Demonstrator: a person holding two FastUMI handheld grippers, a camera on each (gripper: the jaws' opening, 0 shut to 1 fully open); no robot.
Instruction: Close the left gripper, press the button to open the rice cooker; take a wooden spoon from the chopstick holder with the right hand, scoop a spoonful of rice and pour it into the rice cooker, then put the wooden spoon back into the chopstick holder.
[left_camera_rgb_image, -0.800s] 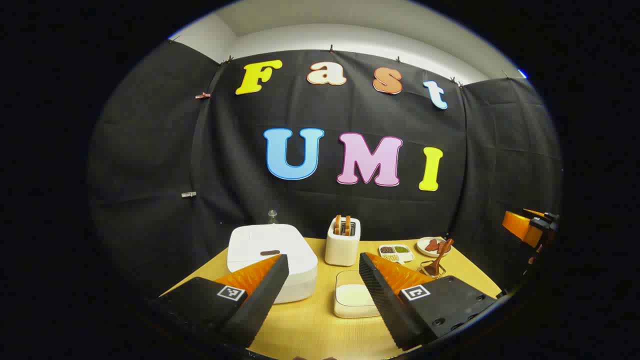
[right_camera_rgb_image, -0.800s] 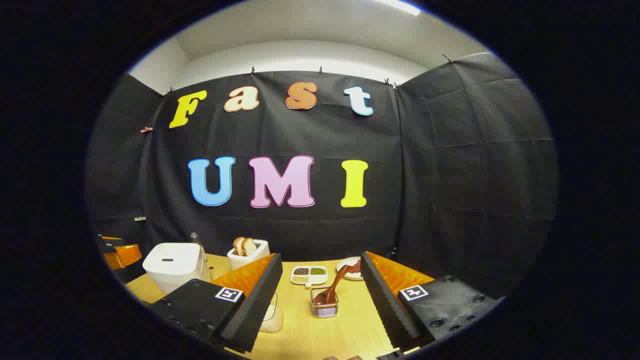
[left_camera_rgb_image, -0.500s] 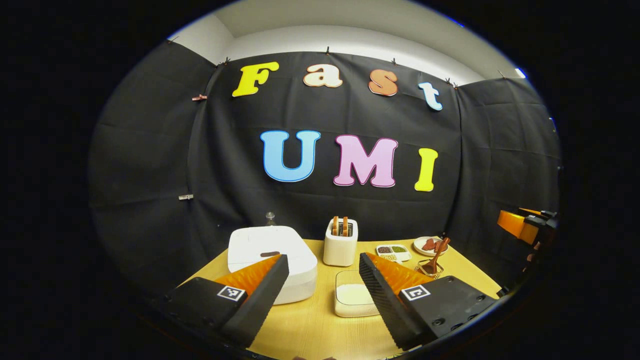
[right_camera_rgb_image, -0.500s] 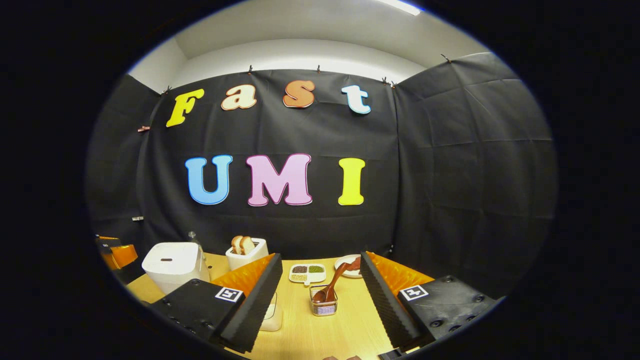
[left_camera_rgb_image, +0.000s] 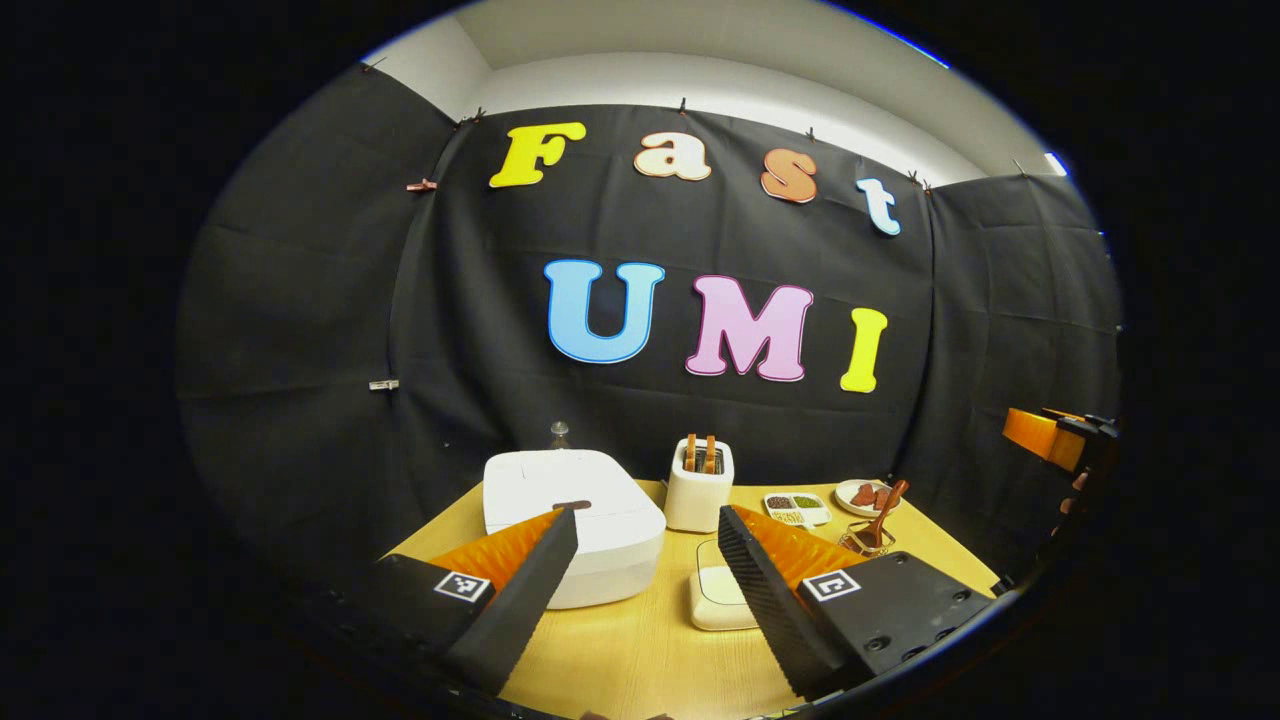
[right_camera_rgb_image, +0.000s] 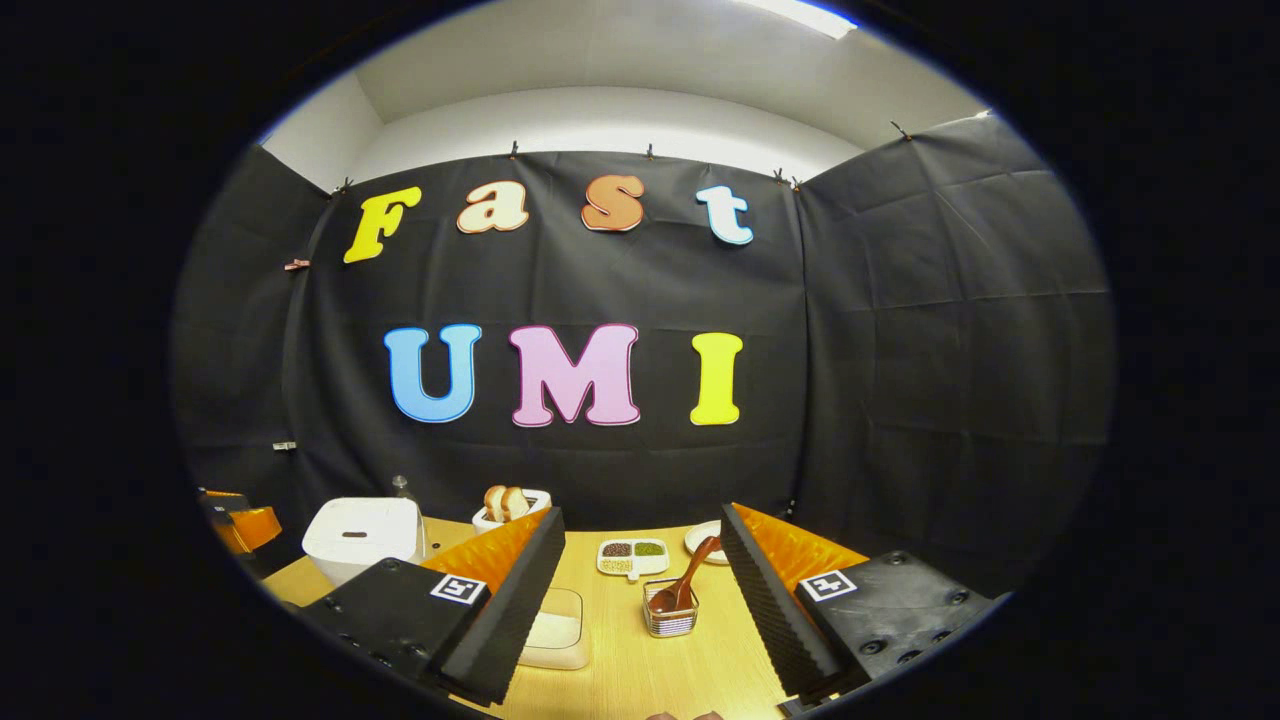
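Note:
The white rice cooker (left_camera_rgb_image: 575, 520) sits shut at the table's left, its dark button (left_camera_rgb_image: 572, 505) on the lid's front; it also appears as the rice cooker (right_camera_rgb_image: 362, 535). My left gripper (left_camera_rgb_image: 645, 560) hovers open just in front of it, nothing between its fingers. A wooden spoon (right_camera_rgb_image: 685, 580) leans in the clear chopstick holder (right_camera_rgb_image: 670, 620), seen too as the spoon (left_camera_rgb_image: 882, 508). A rice box (left_camera_rgb_image: 718, 590) with white rice lies mid-table, also the rice box (right_camera_rgb_image: 555, 640). My right gripper (right_camera_rgb_image: 640, 565) is open above the table's near edge, holder straight ahead.
A white toaster (left_camera_rgb_image: 700, 485) with bread slices stands behind the rice box. A divided dish of beans (right_camera_rgb_image: 628, 555) and a small plate (left_camera_rgb_image: 868, 493) sit at the back right. A glass bottle (left_camera_rgb_image: 560, 435) rises behind the cooker. Black cloth walls surround the wooden table (left_camera_rgb_image: 640, 660).
The left gripper view has swung left, so the cooker sits more central. The right gripper view has tilted up slightly and shifted; the holder now lies between its fingers. Both stay open.

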